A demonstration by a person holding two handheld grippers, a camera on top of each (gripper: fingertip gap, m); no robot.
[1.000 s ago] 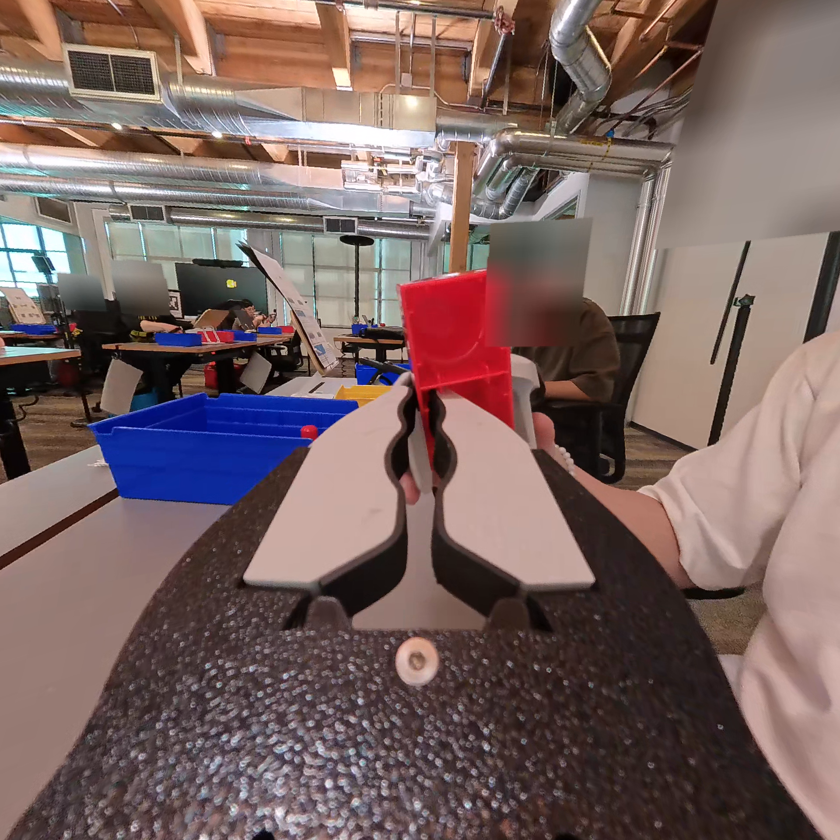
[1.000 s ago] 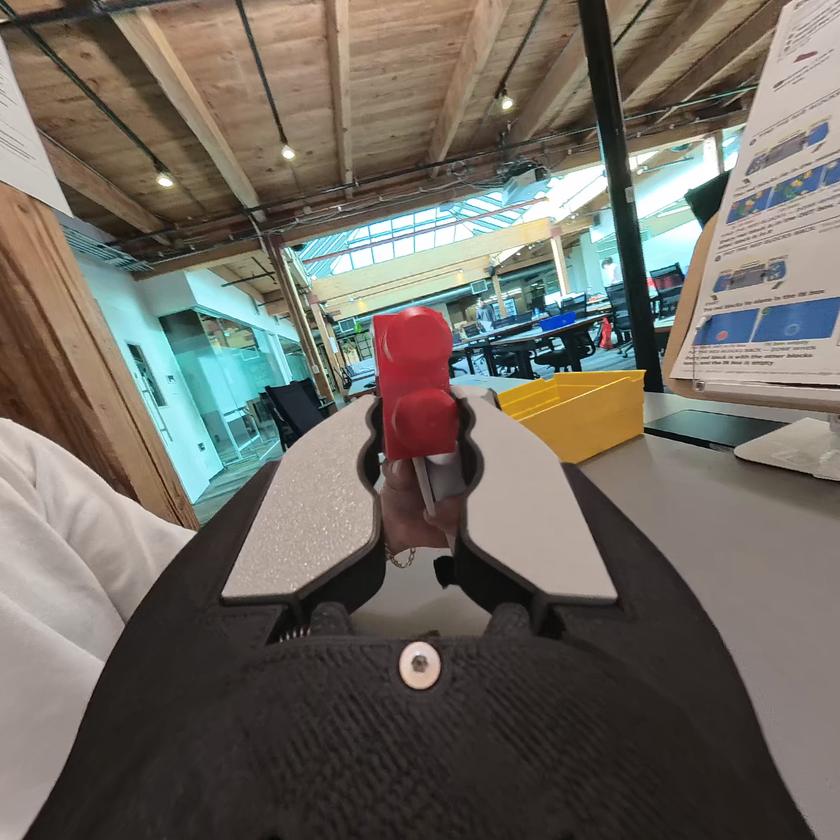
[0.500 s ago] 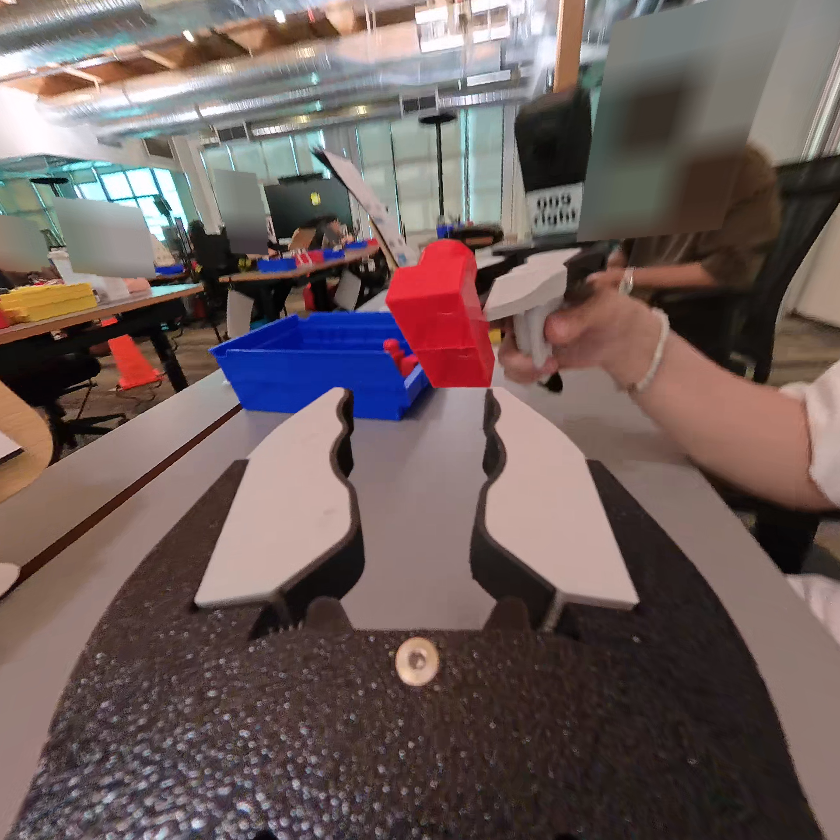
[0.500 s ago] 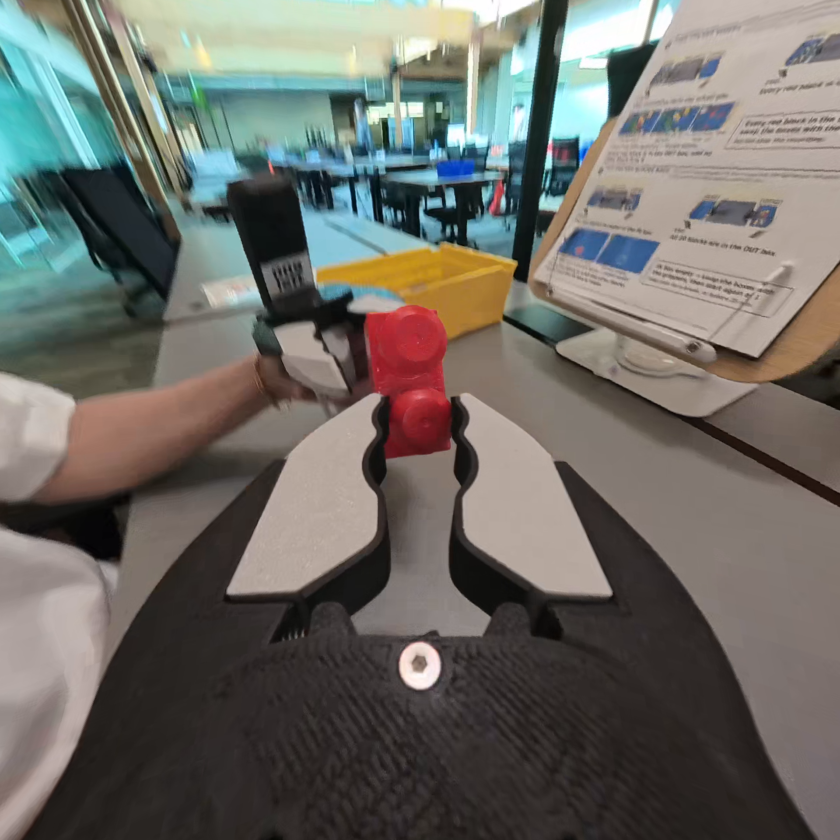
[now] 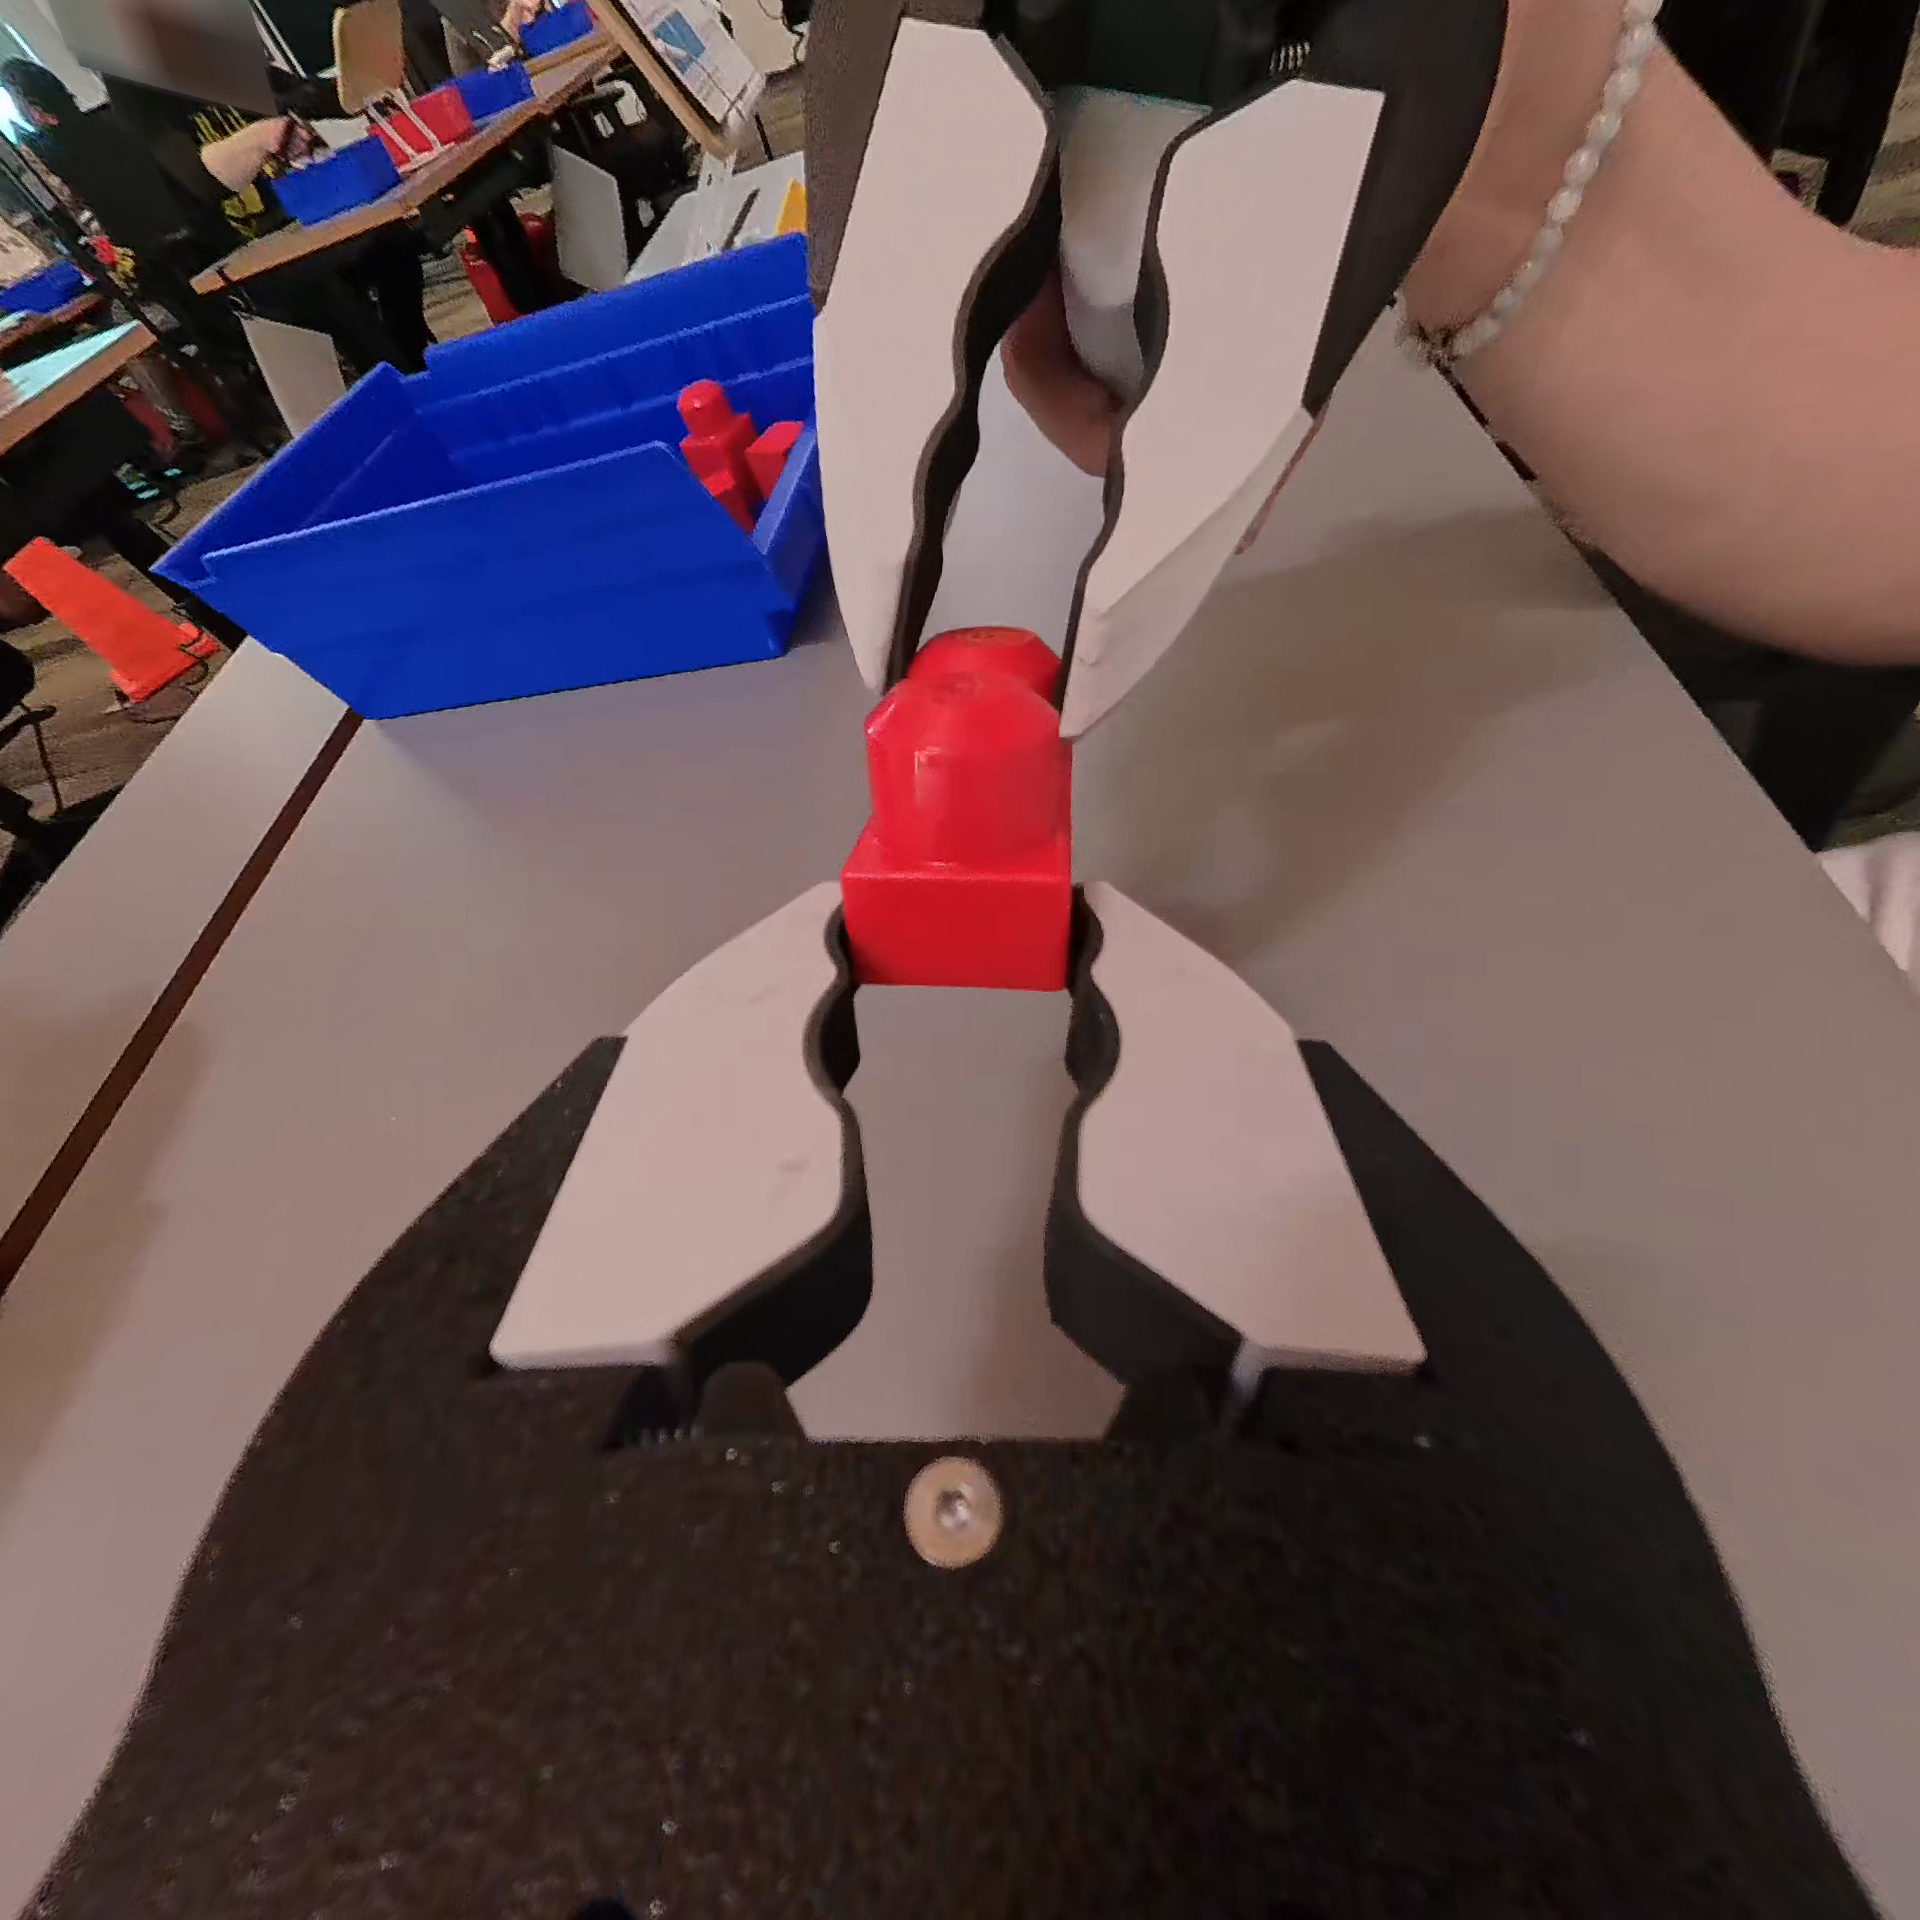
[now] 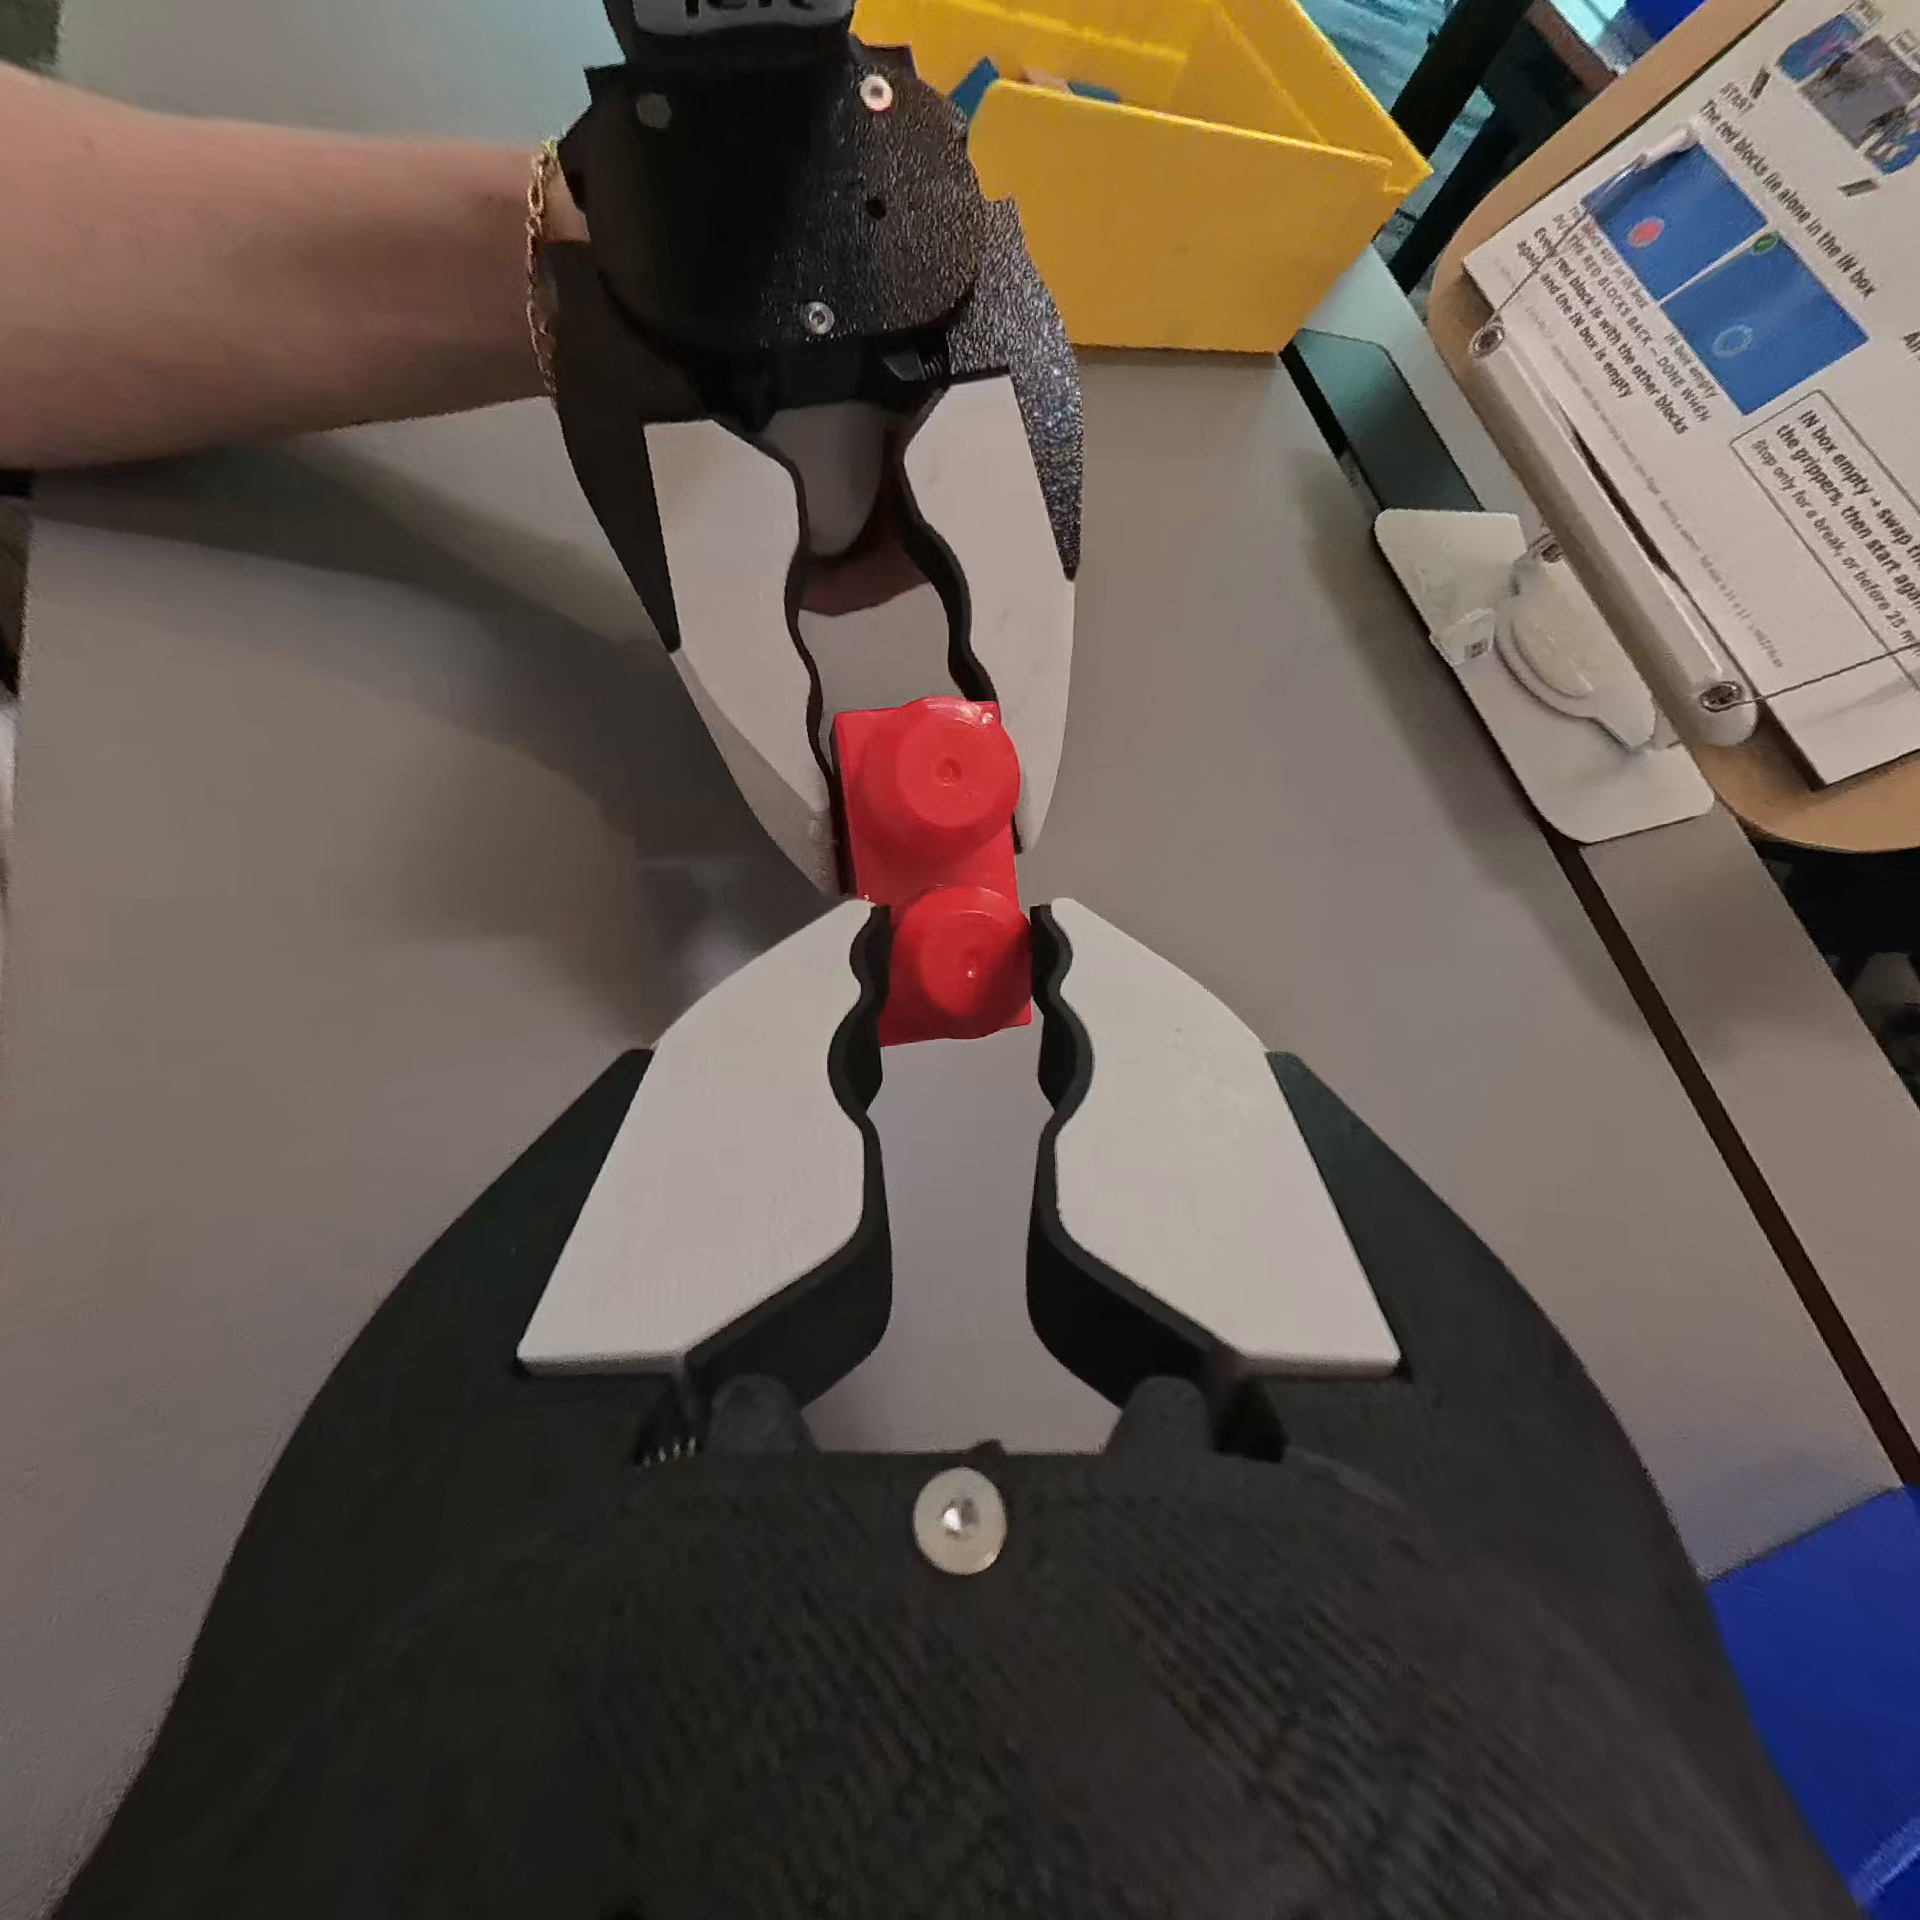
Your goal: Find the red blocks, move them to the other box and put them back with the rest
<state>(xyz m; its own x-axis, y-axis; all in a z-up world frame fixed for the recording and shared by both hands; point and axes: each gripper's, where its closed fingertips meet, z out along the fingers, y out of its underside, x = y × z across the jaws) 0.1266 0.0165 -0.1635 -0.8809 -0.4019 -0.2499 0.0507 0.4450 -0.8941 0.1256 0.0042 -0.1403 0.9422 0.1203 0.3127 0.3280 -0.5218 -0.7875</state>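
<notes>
Left wrist view: the left gripper point(image 5: 961, 940) occupies the lower half of the frame. Its two pads press against the side faces of the red block point(image 5: 961, 831) at frame centre. The block has two studs, one behind the other. The right gripper point(image 5: 971, 675) enters from the top centre, and its fingertips close on the block's far stud. A hand point(image 5: 1060, 395) shows behind those fingers, and a forearm with a bead bracelet crosses the upper right. The block is above the grey table point(image 5: 520, 883). The blue box point(image 5: 499, 561) stands at the upper left on the table, with more red blocks point(image 5: 732, 457) in its near right corner.

Right wrist view: the right gripper point(image 6: 956, 920) fills the lower half, clamped on the near stud of the red block point(image 6: 935, 862) at frame centre. The left gripper point(image 6: 925, 831) reaches down from the top centre and grips the block's far end on both sides. A forearm enters from the upper left. The yellow box point(image 6: 1174, 229) stands at the top right of centre. A sheet stand point(image 6: 1558, 665) sits at the right edge.
</notes>
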